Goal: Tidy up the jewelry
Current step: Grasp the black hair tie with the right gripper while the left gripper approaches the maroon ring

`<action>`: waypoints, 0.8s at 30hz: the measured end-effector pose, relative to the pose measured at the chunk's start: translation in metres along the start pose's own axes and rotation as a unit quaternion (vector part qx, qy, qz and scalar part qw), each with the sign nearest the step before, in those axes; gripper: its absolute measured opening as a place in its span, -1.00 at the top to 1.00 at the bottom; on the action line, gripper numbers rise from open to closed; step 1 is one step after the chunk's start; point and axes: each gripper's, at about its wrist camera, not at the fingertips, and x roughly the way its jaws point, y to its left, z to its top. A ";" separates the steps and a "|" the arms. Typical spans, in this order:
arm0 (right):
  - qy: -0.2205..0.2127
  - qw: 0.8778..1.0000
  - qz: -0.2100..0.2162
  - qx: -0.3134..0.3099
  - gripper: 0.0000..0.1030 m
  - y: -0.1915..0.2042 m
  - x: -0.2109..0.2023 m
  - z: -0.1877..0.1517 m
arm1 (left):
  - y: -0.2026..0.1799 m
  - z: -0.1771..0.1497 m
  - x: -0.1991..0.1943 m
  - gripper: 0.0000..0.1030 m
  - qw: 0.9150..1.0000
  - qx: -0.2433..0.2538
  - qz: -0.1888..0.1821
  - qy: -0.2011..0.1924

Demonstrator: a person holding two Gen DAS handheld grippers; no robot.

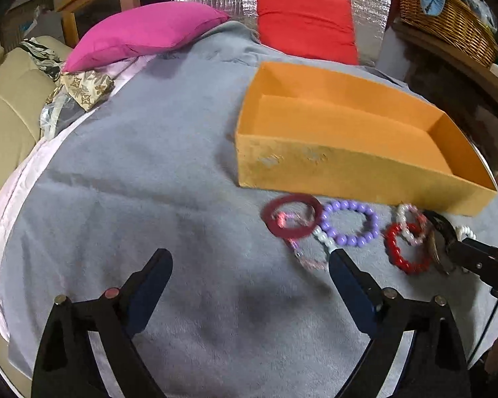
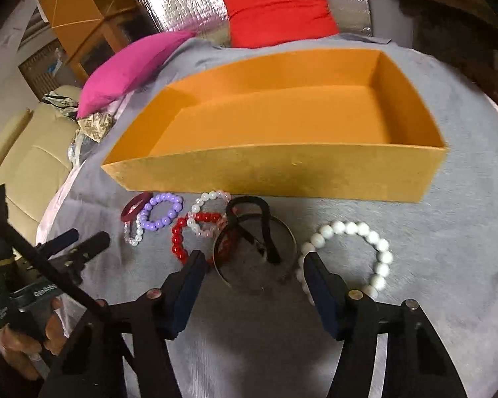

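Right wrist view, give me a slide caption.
Open right hand-held gripper hovers over a metal bangle among beaded bracelets, before an empty orange box.

1. We see a fuzzy, matt grey blanket [image 2: 431, 232], cloth for sure.
2. The orange box [image 2: 282, 169] looks like matt card, slightly scuffed.
3. The purple bracelet [image 1: 350, 227], red bracelet [image 1: 405, 248] and white bead bracelet [image 2: 358, 252] look like glossy plastic.
4. The metal bangle [image 2: 255, 255] is thin and shiny.
5. The pink pillow [image 1: 142, 33] is smooth cloth.
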 end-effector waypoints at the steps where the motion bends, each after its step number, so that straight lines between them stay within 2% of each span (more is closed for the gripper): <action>1: 0.000 1.000 -0.001 -0.001 -0.16 0.001 0.002 0.002 | 0.001 0.003 0.002 -0.85 1.000 -0.002 -0.007 0.001; 2: 0.000 1.000 -0.003 -0.003 -0.09 0.002 0.006 0.005 | 0.001 0.005 0.003 -0.85 1.000 -0.003 -0.013 0.003; 4: 0.010 1.000 0.003 -0.003 0.27 0.002 0.012 0.007 | 0.002 0.012 0.006 -0.85 1.000 -0.011 -0.024 0.003; 5: 0.019 1.000 0.009 0.004 0.32 0.001 0.017 0.007 | 0.002 0.015 0.006 -0.85 1.000 -0.013 -0.027 0.001; 7: 0.022 1.000 0.004 0.008 0.59 0.000 0.023 0.010 | 0.003 0.023 0.011 -0.85 0.999 -0.009 -0.030 -0.002; 8: 0.021 1.000 0.002 0.007 0.62 0.000 0.023 0.010 | 0.001 0.024 0.012 -0.85 1.000 -0.008 -0.030 -0.003; 10: 0.013 1.000 0.002 0.009 0.80 -0.003 0.020 0.012 | -0.001 0.027 0.015 -0.85 0.999 -0.007 -0.032 0.000; 22: -0.011 0.999 -0.015 0.043 0.81 -0.022 0.026 0.043 | -0.008 0.059 0.046 -0.85 1.000 0.002 -0.015 -0.005; 24: -0.011 0.999 -0.016 0.044 0.81 -0.023 0.027 0.047 | -0.007 0.063 0.051 -0.85 1.000 0.000 -0.022 -0.002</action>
